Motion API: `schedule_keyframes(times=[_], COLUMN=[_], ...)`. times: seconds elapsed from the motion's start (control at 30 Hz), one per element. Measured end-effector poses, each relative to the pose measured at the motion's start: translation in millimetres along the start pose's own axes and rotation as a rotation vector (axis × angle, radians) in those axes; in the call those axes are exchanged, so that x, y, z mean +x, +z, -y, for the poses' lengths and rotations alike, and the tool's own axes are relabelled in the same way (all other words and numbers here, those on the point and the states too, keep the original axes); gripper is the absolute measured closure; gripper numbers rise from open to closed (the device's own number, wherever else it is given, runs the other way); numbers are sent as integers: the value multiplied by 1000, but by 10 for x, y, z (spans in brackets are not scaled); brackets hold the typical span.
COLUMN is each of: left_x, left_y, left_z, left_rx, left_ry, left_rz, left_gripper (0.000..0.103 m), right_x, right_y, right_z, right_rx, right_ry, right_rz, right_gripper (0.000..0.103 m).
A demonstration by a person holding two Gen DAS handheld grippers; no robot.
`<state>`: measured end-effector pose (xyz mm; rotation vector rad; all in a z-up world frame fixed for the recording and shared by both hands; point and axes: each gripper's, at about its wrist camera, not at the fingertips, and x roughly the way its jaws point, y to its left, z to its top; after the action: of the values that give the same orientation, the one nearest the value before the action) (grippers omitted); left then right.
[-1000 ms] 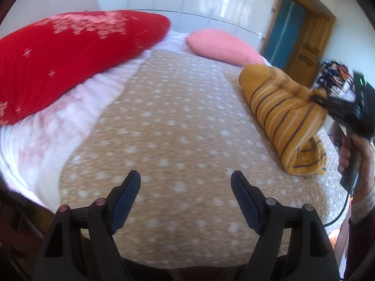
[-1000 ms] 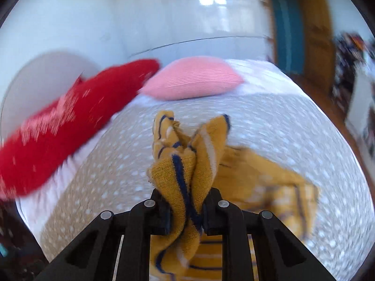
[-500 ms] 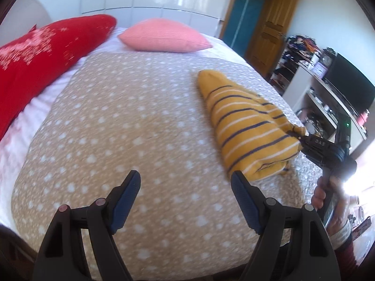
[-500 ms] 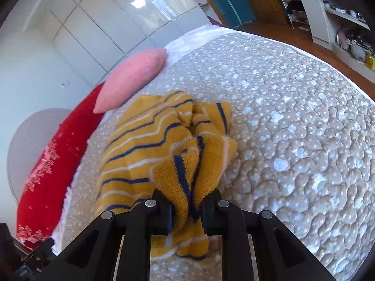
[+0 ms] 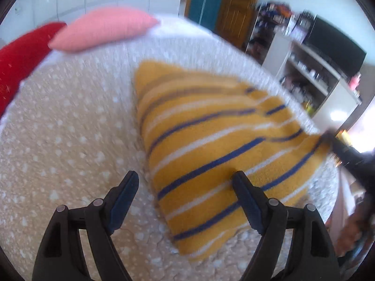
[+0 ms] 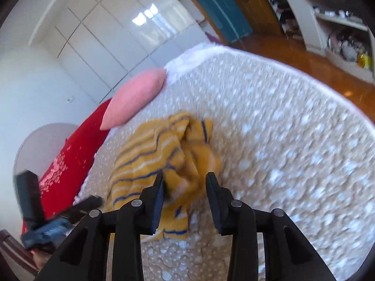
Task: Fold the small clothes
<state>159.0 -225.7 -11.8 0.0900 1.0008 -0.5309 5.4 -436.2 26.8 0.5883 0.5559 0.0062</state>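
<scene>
A mustard-yellow garment with navy and white stripes (image 5: 211, 145) lies on the beige dotted bedspread (image 5: 70, 140). My left gripper (image 5: 185, 187) is open and empty, just above the garment's near edge. In the right wrist view the garment (image 6: 164, 161) lies bunched between and beyond my right gripper's (image 6: 185, 187) fingers, which stand apart; the cloth no longer looks pinched. The right gripper also shows at the garment's right corner in the left wrist view (image 5: 337, 145). The left gripper shows at the lower left of the right wrist view (image 6: 77, 208).
A pink pillow (image 5: 103, 30) and a red pillow (image 5: 21, 53) lie at the head of the bed. White shelves (image 5: 311, 75) and a dark screen stand to the right beyond the bed's edge. A wooden door (image 5: 234, 7) is at the back.
The right gripper laid the garment down on the bed and its jaws opened. The left gripper swung right and closer to the garment, staying open.
</scene>
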Motion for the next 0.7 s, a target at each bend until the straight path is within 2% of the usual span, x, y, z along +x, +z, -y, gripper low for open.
schedule_keyframes(times=[0.03, 0.1, 0.17, 0.23, 0.33, 0.4, 0.47, 0.53, 0.6, 0.63, 0.7], left_x=[148, 264, 221, 115, -187, -317, -364, -263, -117, -2, 223], left_y=[-10, -53, -68, -77, -57, -32, 20, 108, 155, 201, 248], left_z=[-6, -54, -109, -160, -330, -473, -673, -838, -892, -902, -850], left_rx=[-14, -63, -94, -104, -121, -152, -196, -226, -241, -246, -252], left_ry=[-15, -42, -72, -101, -142, -170, -199, -222, -273, -317, -379], left_rz=[-53, -78, -65, -49, 25, 68, 102, 96, 76, 56, 10], left_gripper=[21, 21, 21, 21, 21, 20, 9, 9, 8, 8, 8], right_x=[-18, 20, 154, 441, 935, 871, 741, 667, 738, 829, 1174], right_y=[53, 137, 159, 148, 40, 35, 91, 178, 284, 326, 392], right_z=[-31, -109, -167, -137, 60, 143, 151, 147, 165, 179, 225], right_rx=[-4, -18, -37, -44, -29, -1, 3, 4, 24, 34, 55], right_ry=[17, 62, 75, 52, -95, -48, -24, -7, 0, 24, 75], right_rz=[5, -9, -39, -105, -272, -239, -183, -118, -95, -110, -205], right_gripper=[67, 73, 73, 73, 71, 69, 55, 24, 15, 14, 14])
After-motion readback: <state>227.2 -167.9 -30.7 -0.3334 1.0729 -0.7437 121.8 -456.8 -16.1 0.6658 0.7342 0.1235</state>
